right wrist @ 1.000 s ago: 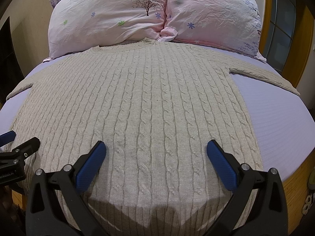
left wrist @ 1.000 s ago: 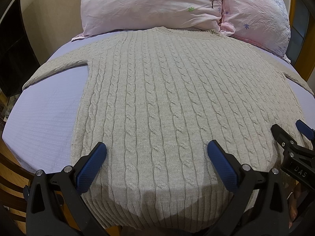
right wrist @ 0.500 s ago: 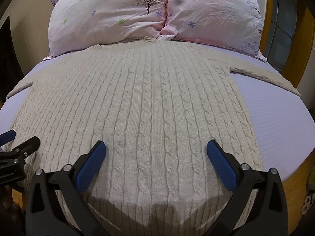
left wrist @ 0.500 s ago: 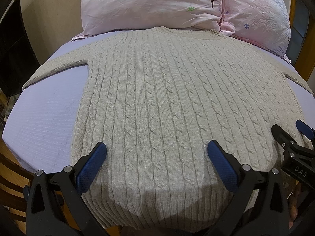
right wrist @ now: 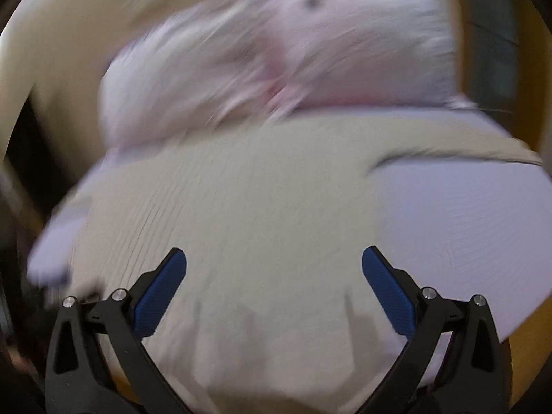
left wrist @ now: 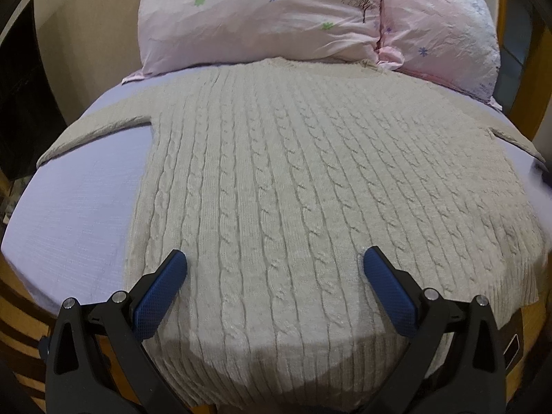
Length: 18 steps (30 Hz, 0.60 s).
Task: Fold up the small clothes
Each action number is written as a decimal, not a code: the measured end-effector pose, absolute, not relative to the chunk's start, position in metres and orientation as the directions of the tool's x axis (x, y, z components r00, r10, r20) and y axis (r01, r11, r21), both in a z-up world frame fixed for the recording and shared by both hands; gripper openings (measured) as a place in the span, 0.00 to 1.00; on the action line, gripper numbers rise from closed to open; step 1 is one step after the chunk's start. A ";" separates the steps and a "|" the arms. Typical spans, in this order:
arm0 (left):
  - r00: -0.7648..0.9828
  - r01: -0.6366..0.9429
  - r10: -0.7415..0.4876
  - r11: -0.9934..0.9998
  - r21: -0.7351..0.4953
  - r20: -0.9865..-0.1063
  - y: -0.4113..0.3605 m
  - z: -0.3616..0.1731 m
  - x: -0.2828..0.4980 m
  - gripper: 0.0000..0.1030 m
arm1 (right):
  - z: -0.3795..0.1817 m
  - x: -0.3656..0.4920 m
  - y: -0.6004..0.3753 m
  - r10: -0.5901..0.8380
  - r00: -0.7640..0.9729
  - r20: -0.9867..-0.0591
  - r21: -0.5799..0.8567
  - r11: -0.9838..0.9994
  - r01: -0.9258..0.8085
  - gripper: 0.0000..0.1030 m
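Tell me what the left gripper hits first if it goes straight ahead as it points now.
Probably the sweater: the open left gripper points low across it, toward the pillows. The height above the knit is unclear.

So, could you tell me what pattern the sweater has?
Beige cable-knit sweater, clearest in the left wrist view.

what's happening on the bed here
A person holds a claw in each hand over a beige cable-knit sweater spread flat on the lilac sheet, collar toward the pink pillows. The left claw and right claw are both open, gripping nothing. The right view is motion-blurred. No fold is made yet.
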<state>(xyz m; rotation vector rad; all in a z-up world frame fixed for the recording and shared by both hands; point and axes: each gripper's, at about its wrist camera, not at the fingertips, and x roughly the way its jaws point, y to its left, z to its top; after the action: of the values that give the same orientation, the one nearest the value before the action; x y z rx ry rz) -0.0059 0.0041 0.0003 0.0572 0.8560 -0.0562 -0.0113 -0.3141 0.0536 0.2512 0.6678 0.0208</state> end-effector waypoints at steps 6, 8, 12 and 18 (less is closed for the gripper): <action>0.715 0.110 -0.152 0.988 -0.105 -0.682 0.032 0.018 0.009 0.99 | 0.050 0.051 -0.500 0.027 0.777 -0.628 0.537 0.738 0.409 0.73; 0.743 0.100 -0.163 0.986 -0.133 -0.649 0.046 0.028 0.016 0.99 | 0.040 0.071 -0.544 0.007 0.747 -0.665 0.571 0.649 0.503 0.62; 0.788 0.020 -0.115 0.987 -0.162 -0.605 0.090 0.046 0.035 0.99 | 0.017 0.094 -0.620 -0.075 0.684 -0.726 0.580 0.468 0.667 0.57; 0.814 -0.145 -0.019 0.961 -0.236 -0.580 0.156 0.051 0.060 0.99 | -0.011 0.099 -0.655 -0.106 0.710 -0.697 0.647 0.334 0.685 0.43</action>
<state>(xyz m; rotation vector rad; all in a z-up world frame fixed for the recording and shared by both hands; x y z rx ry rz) 0.0604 0.1559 0.0511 -0.2768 0.6174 0.0679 0.0989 -0.6551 -0.0108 1.1209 0.6089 -0.5604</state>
